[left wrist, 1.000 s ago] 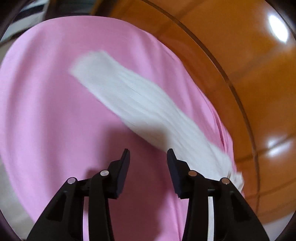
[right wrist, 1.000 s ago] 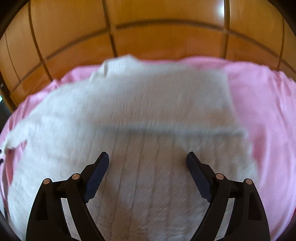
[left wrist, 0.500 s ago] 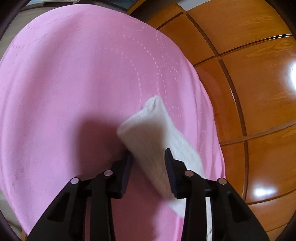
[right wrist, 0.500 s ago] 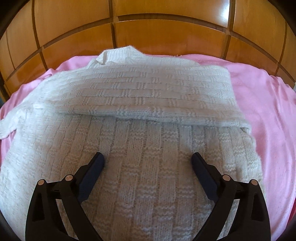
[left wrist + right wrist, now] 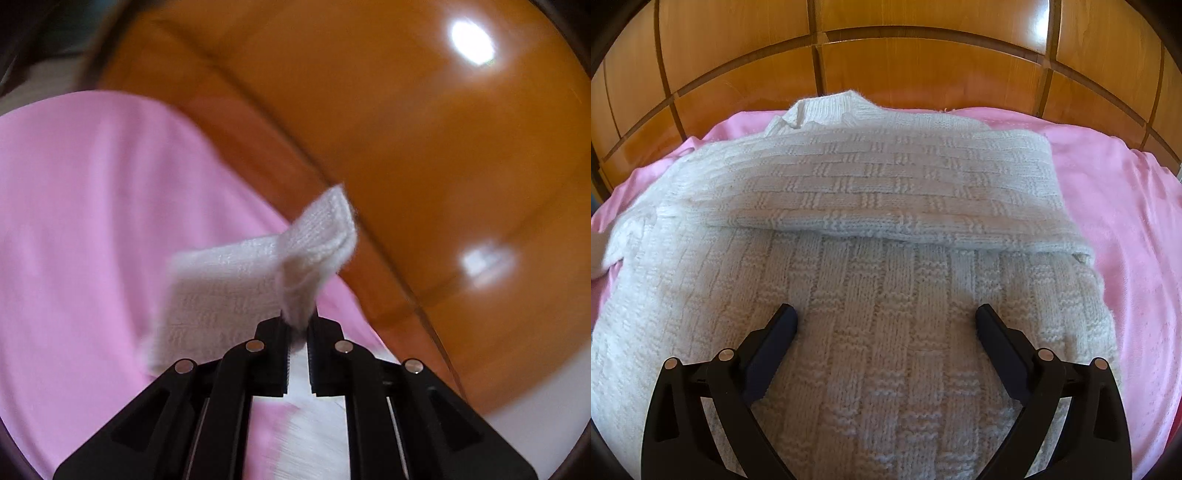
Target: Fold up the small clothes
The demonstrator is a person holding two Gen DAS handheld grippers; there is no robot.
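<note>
A white knitted sweater (image 5: pixel 871 295) is laid flat on a pink cloth (image 5: pixel 1115 206), one sleeve (image 5: pixel 864 192) already folded across its body. The left gripper (image 5: pixel 297 332) is clenched on the cuff of the other sleeve (image 5: pixel 258 280), which is raised off the cloth, presumably so it can be carried over the body. The right gripper (image 5: pixel 886 325) is held released above the sweater's body, gripping nothing, apparently in readiness to steady it.
</note>
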